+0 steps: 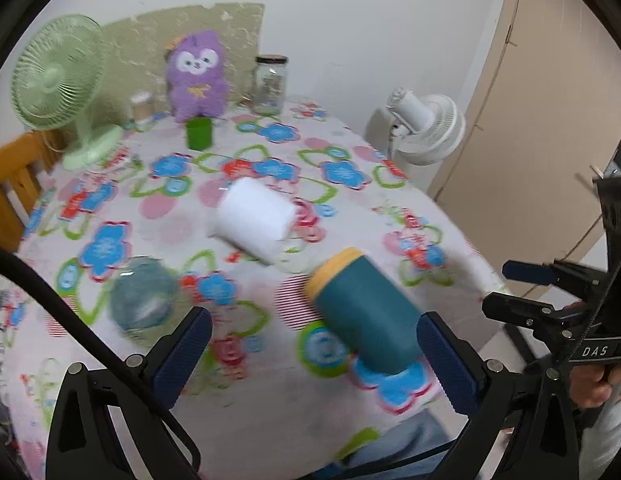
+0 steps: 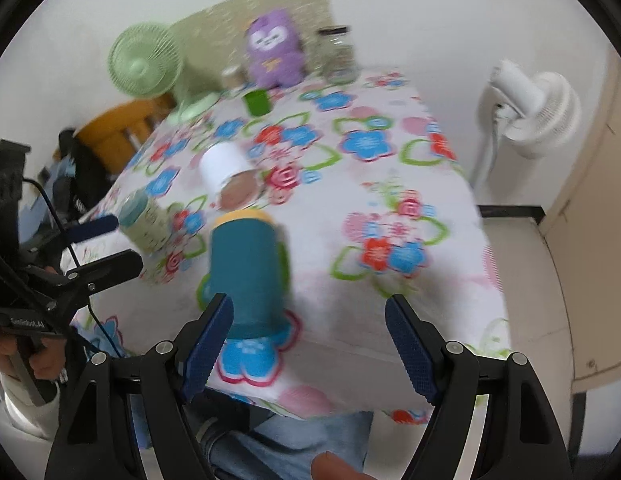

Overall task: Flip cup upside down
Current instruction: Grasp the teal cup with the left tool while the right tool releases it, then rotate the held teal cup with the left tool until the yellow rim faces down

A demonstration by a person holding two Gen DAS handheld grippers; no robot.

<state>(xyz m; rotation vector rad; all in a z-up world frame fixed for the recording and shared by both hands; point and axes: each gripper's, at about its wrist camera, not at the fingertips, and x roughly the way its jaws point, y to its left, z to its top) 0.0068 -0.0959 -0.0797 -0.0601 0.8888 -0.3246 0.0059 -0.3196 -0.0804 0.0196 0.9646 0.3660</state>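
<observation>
Left wrist view: the left tool (image 1: 312,354) hangs low over the near edge of the surface (image 1: 270,408), its jaws spread wide and holding nothing. Between and just past its fingers stands the teal cup (image 1: 364,312) with a yellow band at its top; the blur makes it hard to say whether that band is a rim or a base, so I cannot tell which way up it sits. A white cup (image 1: 254,218) lies on its side farther in, its opening toward the right-hand camera, and a glass jar (image 1: 144,298) stands to the left. The right tool (image 2: 308,346) is likewise wide and empty, the teal cup just beyond its left finger. At the far end sit a small green cup (image 1: 198,132), a purple plush (image 1: 196,74) and a green fan (image 1: 58,80). As I judge it, no cup is gripped, so the flip itself is yet to be made: a tool must close on the cup, lift, turn it over and set it down.
</observation>
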